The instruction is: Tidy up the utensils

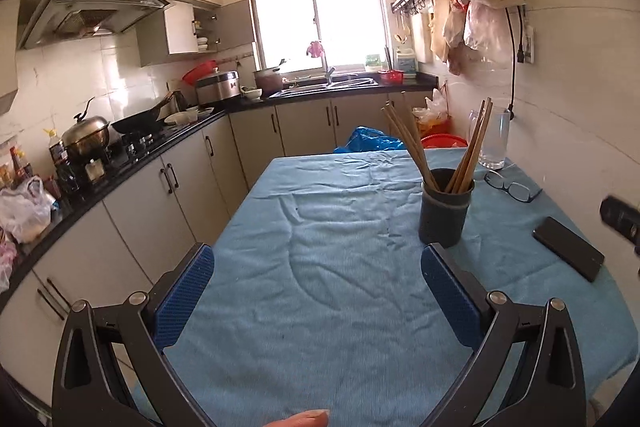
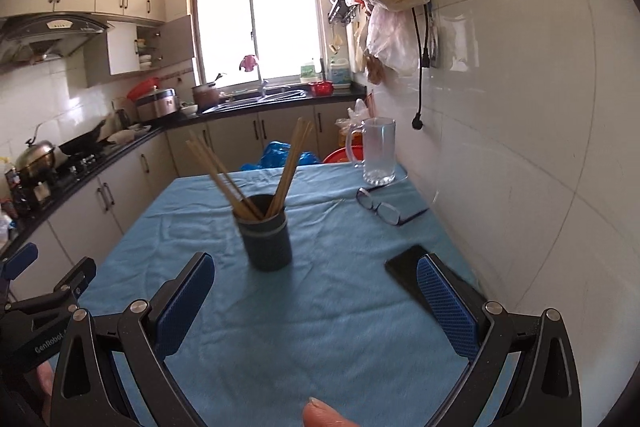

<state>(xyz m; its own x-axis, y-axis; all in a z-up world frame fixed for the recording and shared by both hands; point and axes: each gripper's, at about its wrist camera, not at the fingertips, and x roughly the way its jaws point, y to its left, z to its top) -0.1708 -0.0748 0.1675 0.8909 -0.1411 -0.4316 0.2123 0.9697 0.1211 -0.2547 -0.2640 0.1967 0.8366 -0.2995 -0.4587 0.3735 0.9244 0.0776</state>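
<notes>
A dark round holder [image 1: 445, 213] stands on the blue tablecloth [image 1: 320, 247] with several wooden chopsticks [image 1: 408, 143] leaning out of it in two bunches. It also shows in the right wrist view [image 2: 267, 235], with the chopsticks [image 2: 292, 163]. My left gripper [image 1: 318, 283] is open and empty, above the cloth, with the holder just beyond its right finger. My right gripper [image 2: 316, 295] is open and empty, with the holder just ahead between its fingers. The left gripper shows at the right wrist view's left edge [image 2: 24, 279].
A black phone [image 2: 416, 277] lies on the cloth at the right, partly behind my right finger. Glasses [image 2: 386, 211] and a glass mug [image 2: 378, 151] sit further back by the tiled wall. A kitchen counter [image 1: 120, 163] with pots runs along the left.
</notes>
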